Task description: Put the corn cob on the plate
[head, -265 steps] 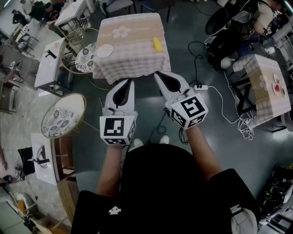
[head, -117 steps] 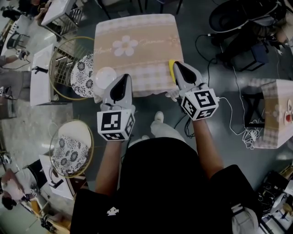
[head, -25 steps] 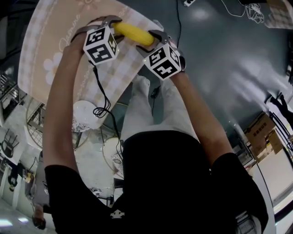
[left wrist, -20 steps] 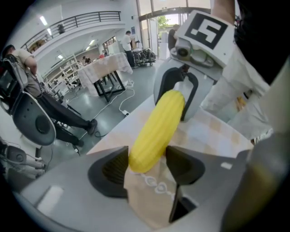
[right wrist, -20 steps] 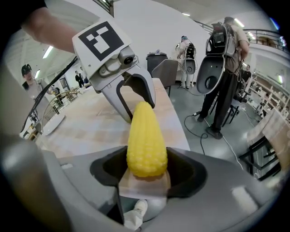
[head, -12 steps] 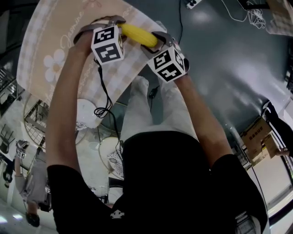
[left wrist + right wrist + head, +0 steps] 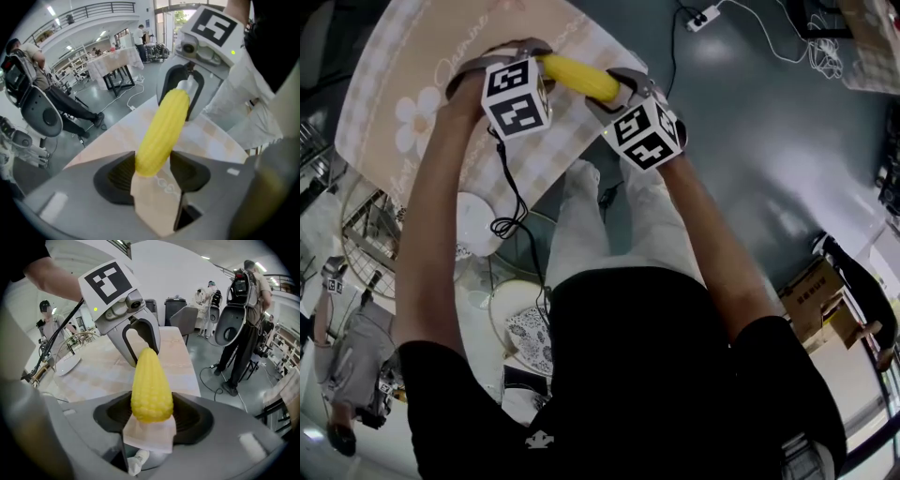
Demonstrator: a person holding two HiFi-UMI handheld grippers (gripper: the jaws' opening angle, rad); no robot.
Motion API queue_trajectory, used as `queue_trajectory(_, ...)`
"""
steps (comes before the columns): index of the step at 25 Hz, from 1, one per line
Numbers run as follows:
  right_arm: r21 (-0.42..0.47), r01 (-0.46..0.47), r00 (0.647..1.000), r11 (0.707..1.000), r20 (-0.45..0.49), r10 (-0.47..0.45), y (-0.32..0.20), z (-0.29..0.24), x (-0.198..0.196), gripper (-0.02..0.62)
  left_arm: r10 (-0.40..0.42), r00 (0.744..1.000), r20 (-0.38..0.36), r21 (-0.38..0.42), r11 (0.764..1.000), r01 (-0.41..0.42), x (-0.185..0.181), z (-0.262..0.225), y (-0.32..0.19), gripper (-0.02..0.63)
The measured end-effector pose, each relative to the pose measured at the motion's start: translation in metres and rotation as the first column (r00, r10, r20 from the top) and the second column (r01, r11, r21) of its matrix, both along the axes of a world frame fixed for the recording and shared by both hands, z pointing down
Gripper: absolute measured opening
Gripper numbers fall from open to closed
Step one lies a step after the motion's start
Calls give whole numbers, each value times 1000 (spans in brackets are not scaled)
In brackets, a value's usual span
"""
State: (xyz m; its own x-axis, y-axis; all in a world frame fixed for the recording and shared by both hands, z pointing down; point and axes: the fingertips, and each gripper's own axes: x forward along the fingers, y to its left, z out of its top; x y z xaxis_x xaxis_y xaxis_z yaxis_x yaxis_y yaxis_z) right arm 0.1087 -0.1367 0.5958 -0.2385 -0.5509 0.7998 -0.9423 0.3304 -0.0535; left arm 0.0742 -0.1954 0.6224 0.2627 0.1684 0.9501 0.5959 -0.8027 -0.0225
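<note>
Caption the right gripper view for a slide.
Right gripper and left gripper, jaws just closing, clamp the corn's ends over the table.

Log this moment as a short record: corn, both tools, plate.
corn cob: held above the table by both ends
left tool: shut on the tapered end; jaws have just been closing
right tool: shut on the stem end; jaws have just been closing
plate: white, bare, near the table's edge, away from the cob
status: cob not yet on plate
</note>
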Motion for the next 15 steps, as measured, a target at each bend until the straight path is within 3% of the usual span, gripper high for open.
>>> queue_trajectory(9, 19, 191, 982, 981, 0, -191, -16, -14, -55, 252, -159, 987, 33, 8, 987, 158, -67, -15, -8, 242)
queue_trajectory(15, 35, 322, 947, 946, -6, -322, -28, -23, -100, 252, -283, 958, 46, 12, 959, 283, -118, -24, -14, 239)
